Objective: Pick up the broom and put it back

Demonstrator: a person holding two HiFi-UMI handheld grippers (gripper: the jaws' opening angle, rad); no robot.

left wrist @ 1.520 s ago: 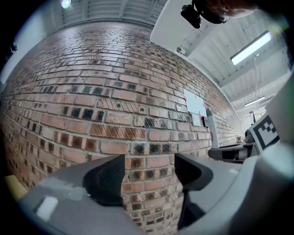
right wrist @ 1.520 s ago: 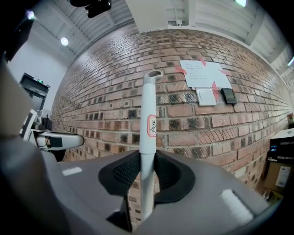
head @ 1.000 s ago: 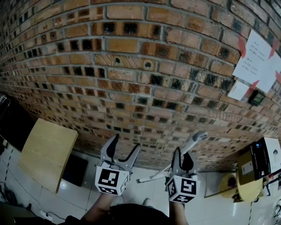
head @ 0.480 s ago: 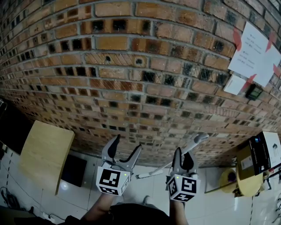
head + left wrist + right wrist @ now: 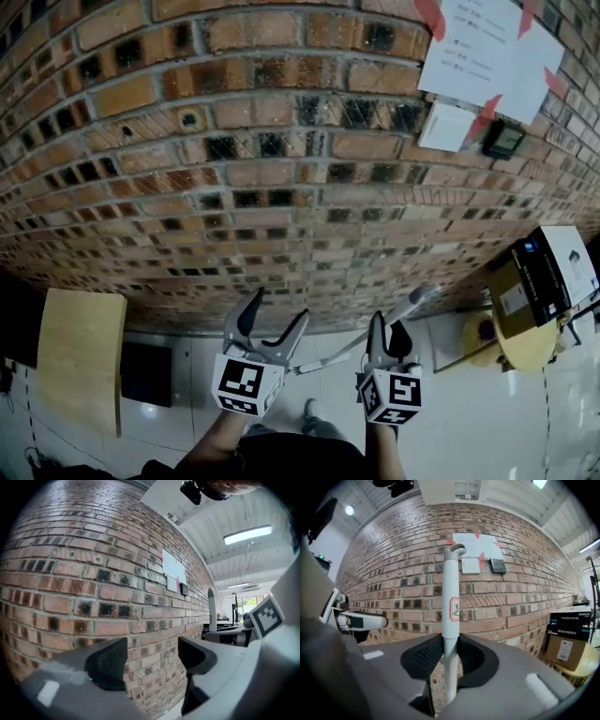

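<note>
1. Right gripper [image 5: 450, 656] is clamped tight on the broom [image 5: 451, 588]. Both pads pinch its white handle, which rises straight ahead of the gripper to a hooked tip, while the lower shaft runs down below it. I would not ease that squeeze, because with any slack the long handle could swing.
2. Left gripper [image 5: 152, 660] sits to the left of the right gripper. Its jaws are roughly half apart with nothing between them, only the brick wall [image 5: 93, 573] beyond. In the head view the shaft slants down toward it, so I could close it on the lower shaft if the broom starts to pivot.
3. That wall stands close ahead of both grippers. The broom's head is out of view, so I can't tell how near it is to the floor. I'd lower slowly and watch for it.
4. No hook or rack shows. My guess is that the broom leans on the wall, so I'd tip the hooked end forward until it rests on brick, and only then let go.
5. Boxes [image 5: 544, 272] sit off to the right of the right gripper. I'd avoid sweeping the handle that way.
</note>
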